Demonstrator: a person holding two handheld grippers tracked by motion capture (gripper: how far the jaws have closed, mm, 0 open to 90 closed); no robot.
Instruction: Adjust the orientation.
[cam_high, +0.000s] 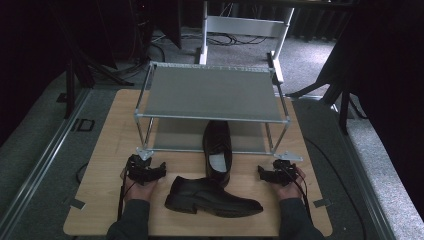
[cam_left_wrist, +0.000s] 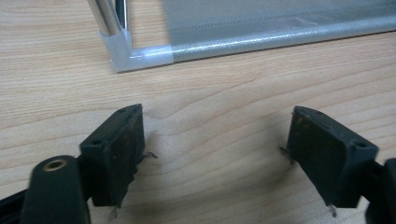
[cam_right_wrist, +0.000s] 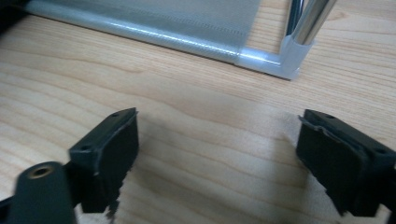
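Two black dress shoes lie on the wooden table (cam_high: 100, 200). One shoe (cam_high: 218, 150) points away from me, its toe under the rack's lower shelf. The other shoe (cam_high: 210, 197) lies sideways near the front edge, toe to the right. My left gripper (cam_high: 145, 170) rests on the table left of the shoes, open and empty; its jaws stand wide over bare wood (cam_left_wrist: 215, 140), facing the rack's front left foot (cam_left_wrist: 122, 51). My right gripper (cam_high: 275, 174) sits right of the shoes, also open with nothing between its fingers (cam_right_wrist: 217, 154), near the rack's front right foot (cam_right_wrist: 292, 58).
A two-tier metal shoe rack (cam_high: 210, 92) with grey fabric shelves stands at the back of the table. Beyond it is a white desk frame (cam_high: 245, 25) on grey carpet, with dark stands at both sides. Bare wood lies in front of each gripper.
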